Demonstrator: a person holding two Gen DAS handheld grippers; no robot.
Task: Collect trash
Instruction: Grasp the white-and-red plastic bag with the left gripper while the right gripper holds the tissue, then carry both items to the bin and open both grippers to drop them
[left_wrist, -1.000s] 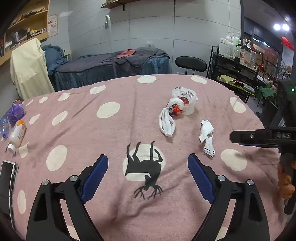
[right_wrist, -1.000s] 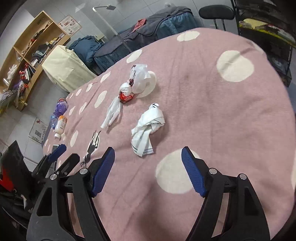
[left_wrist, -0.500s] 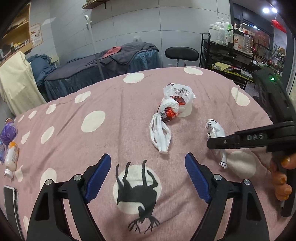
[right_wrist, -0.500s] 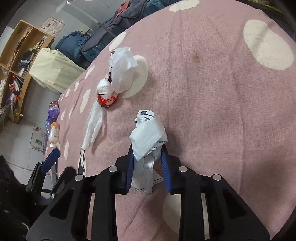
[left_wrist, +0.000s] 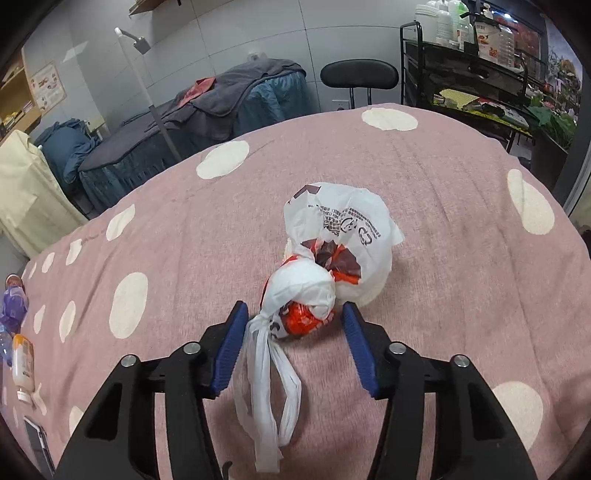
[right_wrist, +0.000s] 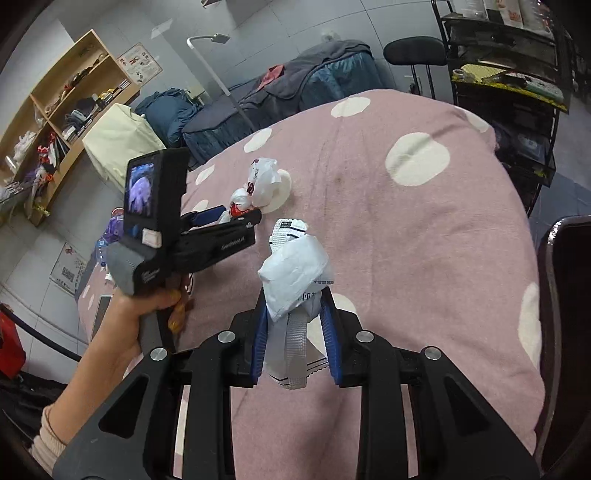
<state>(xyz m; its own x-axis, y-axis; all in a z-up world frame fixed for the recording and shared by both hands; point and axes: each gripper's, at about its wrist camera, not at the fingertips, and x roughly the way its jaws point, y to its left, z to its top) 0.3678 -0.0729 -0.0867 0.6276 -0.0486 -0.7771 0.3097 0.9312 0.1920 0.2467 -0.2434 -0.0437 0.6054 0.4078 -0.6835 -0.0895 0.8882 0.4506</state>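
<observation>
A knotted white and red plastic bag (left_wrist: 314, 291) lies on the pink dotted cloth (left_wrist: 461, 206). My left gripper (left_wrist: 293, 319) is open, its blue pads on either side of the bag's knot; the bag's white handles trail back between the fingers. In the right wrist view the left gripper (right_wrist: 236, 218) shows at that bag (right_wrist: 258, 184). My right gripper (right_wrist: 293, 328) is shut on a crumpled white wrapper (right_wrist: 295, 273) and holds it above the cloth.
Bottles (left_wrist: 20, 354) and a phone (left_wrist: 37, 439) lie at the cloth's left edge. A black chair (left_wrist: 358, 75), a metal rack (left_wrist: 476, 70) and a covered bed (left_wrist: 207, 110) stand beyond the far edge. A dark chair back (right_wrist: 569, 332) is at the right.
My left gripper moved forward to straddle the knotted bag and narrowed. My right gripper, closed on the white wrapper half a second ago, has lifted it off the cloth.
</observation>
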